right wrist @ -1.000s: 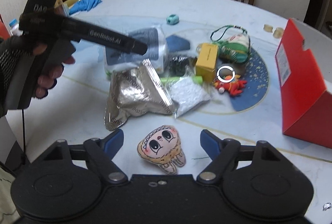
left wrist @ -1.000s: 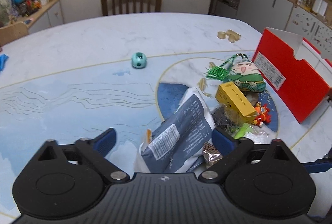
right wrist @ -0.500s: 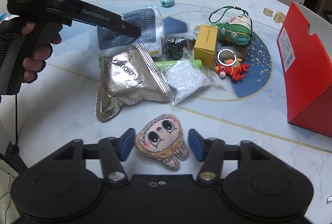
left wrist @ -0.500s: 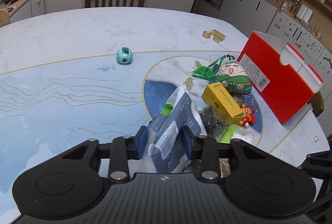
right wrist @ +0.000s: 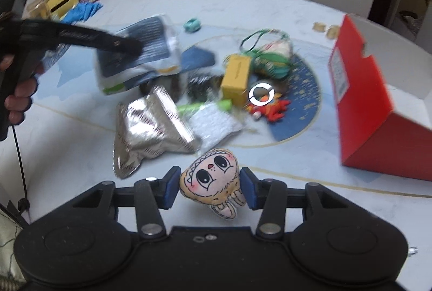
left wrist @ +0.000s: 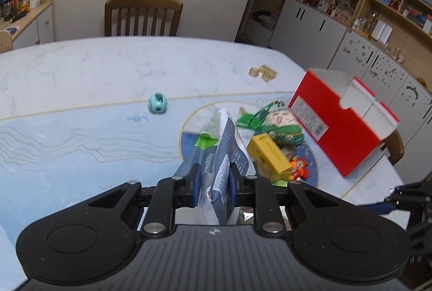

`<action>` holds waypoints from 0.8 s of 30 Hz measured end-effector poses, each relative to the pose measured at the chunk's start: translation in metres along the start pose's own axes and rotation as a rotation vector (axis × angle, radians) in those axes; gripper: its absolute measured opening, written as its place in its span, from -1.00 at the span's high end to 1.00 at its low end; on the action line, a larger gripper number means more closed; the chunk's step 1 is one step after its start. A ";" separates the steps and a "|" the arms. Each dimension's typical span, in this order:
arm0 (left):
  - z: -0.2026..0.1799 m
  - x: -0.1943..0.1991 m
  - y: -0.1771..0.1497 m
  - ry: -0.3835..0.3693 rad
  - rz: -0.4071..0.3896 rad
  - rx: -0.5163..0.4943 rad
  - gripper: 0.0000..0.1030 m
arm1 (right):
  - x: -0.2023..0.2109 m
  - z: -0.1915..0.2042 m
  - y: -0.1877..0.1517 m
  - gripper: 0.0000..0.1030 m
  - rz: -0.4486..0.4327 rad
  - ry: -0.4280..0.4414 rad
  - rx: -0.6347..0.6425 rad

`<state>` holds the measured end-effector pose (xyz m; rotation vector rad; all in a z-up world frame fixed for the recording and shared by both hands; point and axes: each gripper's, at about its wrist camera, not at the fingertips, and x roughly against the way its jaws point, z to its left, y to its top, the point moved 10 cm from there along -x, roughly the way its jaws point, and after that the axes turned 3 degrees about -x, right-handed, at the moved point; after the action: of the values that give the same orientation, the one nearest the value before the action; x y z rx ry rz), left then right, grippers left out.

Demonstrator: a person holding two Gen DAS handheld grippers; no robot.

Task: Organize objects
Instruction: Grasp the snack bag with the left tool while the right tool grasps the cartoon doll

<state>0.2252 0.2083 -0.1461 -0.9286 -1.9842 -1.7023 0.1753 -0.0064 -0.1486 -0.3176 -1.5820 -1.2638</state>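
Left wrist view, gripper: the left gripper (left wrist: 213, 184) points down at a slant over the table; its jaws are closing, and the blue pads already pinch a dark blue and white packet (left wrist: 224, 153) that stands on edge between them.
Left wrist view, table: a pale marbled round table (left wrist: 81, 69) with a light blue print and thin gold curves.
Left wrist view, clutter: just past the packet lie a yellow box (left wrist: 268, 154), a green plush pouch (left wrist: 280, 126) with a smiling face and a small orange-red toy (left wrist: 298, 169); a little teal ball (left wrist: 158, 103) sits well apart to the left.
Left wrist view, box: a red cardboard box (left wrist: 337, 129) with a white inside stands open to the right.
Left wrist view, room: a slatted wooden chair (left wrist: 143, 15) at the far edge, white cabinets (left wrist: 310, 23) and crowded shelves at right.
Right wrist view, gripper: the right gripper (right wrist: 209, 188) tilts steeply down; its jaws are closing, the pads pressing both sides of a flat plush doll (right wrist: 213, 183) with big drawn eyes, its top edge tipped up.
Right wrist view, other hand: a hand (right wrist: 17, 94) at the left edge grips the other tool's black handle, with the packet hanging clear of the table, blurred.
Right wrist view, clutter: a crinkled silver foil bag (right wrist: 151, 126) lies beside a clear bag of white bits (right wrist: 216, 126); the red box stands at the right.
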 end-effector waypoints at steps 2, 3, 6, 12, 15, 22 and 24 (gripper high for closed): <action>-0.001 0.008 0.006 -0.006 -0.014 0.000 0.61 | 0.011 -0.007 0.007 0.10 -0.024 -0.011 -0.016; -0.002 0.012 0.010 -0.013 -0.017 0.001 0.61 | 0.017 -0.010 0.011 0.10 -0.036 -0.017 -0.023; -0.009 0.022 0.022 -0.035 -0.033 0.004 0.61 | 0.035 -0.022 0.024 0.10 -0.068 -0.050 -0.031; -0.032 0.031 0.044 -0.065 -0.043 -0.015 0.61 | 0.069 -0.058 0.052 0.10 -0.129 -0.097 -0.082; -0.051 0.030 0.054 -0.075 -0.051 -0.028 0.61 | 0.078 -0.079 0.061 0.10 -0.149 -0.113 -0.109; -0.102 0.016 0.077 -0.070 -0.054 -0.055 0.61 | 0.091 -0.125 0.072 0.10 -0.180 -0.131 -0.095; -0.120 0.009 0.083 -0.071 -0.051 -0.066 0.61 | 0.094 -0.140 0.074 0.10 -0.189 -0.131 -0.089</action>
<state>0.2587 0.0985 -0.0556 -0.9809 -2.0243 -1.7959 0.2653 -0.1274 -0.0431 -0.3181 -1.7014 -1.4869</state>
